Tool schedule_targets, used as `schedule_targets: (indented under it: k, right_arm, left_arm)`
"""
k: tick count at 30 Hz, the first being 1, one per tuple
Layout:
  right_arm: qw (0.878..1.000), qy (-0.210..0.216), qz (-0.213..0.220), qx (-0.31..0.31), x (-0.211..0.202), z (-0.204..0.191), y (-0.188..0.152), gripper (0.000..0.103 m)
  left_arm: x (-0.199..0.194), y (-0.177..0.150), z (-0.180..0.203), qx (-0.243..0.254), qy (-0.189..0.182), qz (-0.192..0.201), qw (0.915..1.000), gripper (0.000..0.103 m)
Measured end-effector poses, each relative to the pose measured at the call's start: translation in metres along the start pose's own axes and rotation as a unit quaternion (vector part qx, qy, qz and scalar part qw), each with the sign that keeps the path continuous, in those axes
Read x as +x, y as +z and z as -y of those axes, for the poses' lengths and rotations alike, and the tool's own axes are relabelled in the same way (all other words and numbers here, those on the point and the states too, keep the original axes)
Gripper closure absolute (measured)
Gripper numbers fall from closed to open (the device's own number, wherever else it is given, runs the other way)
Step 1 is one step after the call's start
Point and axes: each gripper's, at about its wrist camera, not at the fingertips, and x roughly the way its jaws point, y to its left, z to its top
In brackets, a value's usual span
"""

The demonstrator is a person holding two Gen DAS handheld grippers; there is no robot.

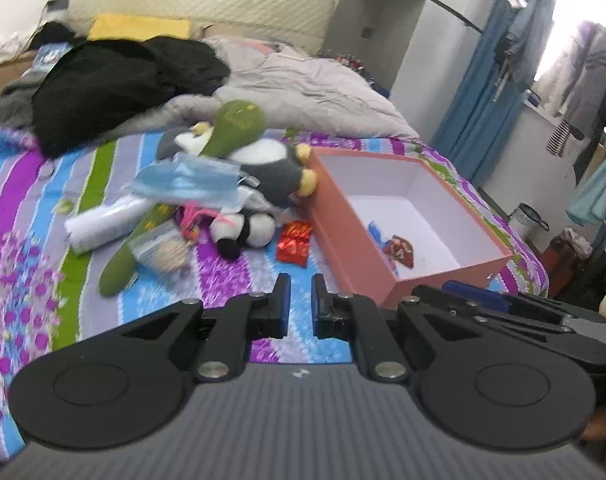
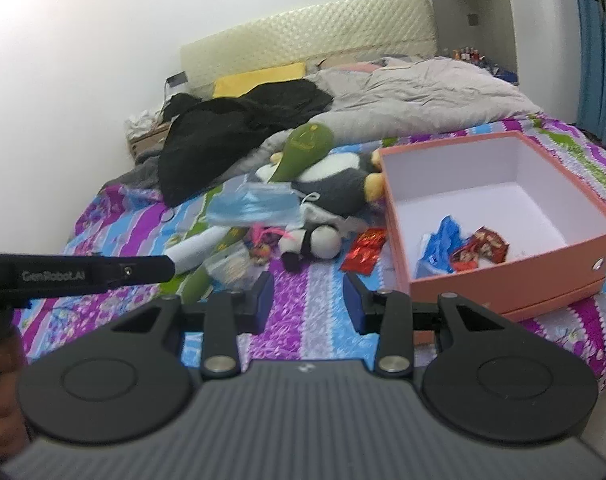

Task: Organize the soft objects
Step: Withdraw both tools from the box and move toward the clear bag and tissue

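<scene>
A heap of soft things lies on the striped bedspread: a long green plush (image 1: 239, 124) (image 2: 307, 144), a grey and white penguin plush (image 1: 271, 168) (image 2: 335, 184), a blue face mask (image 1: 191, 180) (image 2: 255, 204) and a small black and white plush (image 1: 247, 232) (image 2: 315, 242). A pink box (image 1: 343, 220) (image 2: 399, 216) stands open to their right, with blue and red packets (image 1: 399, 250) (image 2: 479, 246) inside. My left gripper (image 1: 301, 304) hovers short of the heap, shut to a narrow slit and holding nothing. My right gripper (image 2: 309, 300) is open and empty beside the box's near corner.
A red snack packet (image 1: 295, 242) (image 2: 365, 254) lies between the plush heap and the box. A white roll (image 1: 103, 224) and a clear bag sit at the heap's left. Black clothes (image 1: 115, 84) and a grey duvet (image 1: 311, 88) cover the far bed. Blue curtains hang at right.
</scene>
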Motion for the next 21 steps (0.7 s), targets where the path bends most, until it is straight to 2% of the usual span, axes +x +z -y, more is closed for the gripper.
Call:
schedule_targets:
  k: [9,15,17,18,21]
  right_arm:
    - [0.999,0.015,-0.025,-0.013,0.018,-0.021,-0.018,0.062]
    - [0.999,0.018,-0.045,-0.021,0.046,-0.023,-0.019,0.062]
    - [0.998,0.016,-0.049,-0.028,0.057,-0.023,-0.016,0.062]
    - [0.998,0.014,-0.049,-0.032,0.064,-0.023,-0.014,0.062]
    - [0.998,0.008,-0.054,-0.036,0.085,-0.022,-0.010,0.062]
  left_arm:
    - [0.005,-0.023,-0.031,-0.029,0.024,-0.005,0.9993,0.092]
    - [0.028,-0.027,-0.054,-0.051,0.045,-0.008,0.9976,0.092]
    - [0.040,-0.028,-0.063,-0.061,0.048,-0.012,0.9969,0.083]
    - [0.045,-0.028,-0.067,-0.064,0.049,-0.013,0.9966,0.075]
    - [0.066,-0.027,-0.082,-0.075,0.051,-0.015,0.9957,0.073]
